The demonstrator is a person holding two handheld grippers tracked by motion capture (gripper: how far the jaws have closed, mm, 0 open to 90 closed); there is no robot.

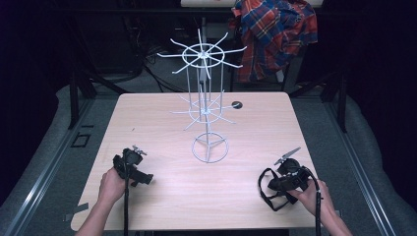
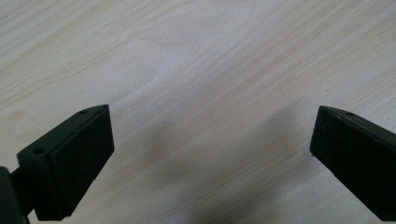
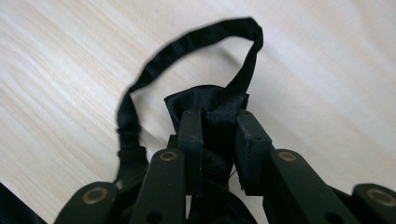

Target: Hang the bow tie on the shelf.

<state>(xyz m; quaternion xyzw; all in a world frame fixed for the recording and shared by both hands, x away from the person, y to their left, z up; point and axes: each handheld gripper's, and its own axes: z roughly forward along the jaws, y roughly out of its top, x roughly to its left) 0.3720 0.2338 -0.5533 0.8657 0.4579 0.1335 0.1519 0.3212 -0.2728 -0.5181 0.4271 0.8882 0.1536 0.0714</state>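
The black fabric thing (image 1: 275,186) looked like a bow tie or small pouch with a thin strap (image 3: 187,44), sitting low on the right of the high view, on the wood. In the right gripper view its bunched, slightly shiny cloth body (image 3: 208,105) was pinched at bottom centre, and the strap arched up in a loop toward the top middle, then dropped down the left.
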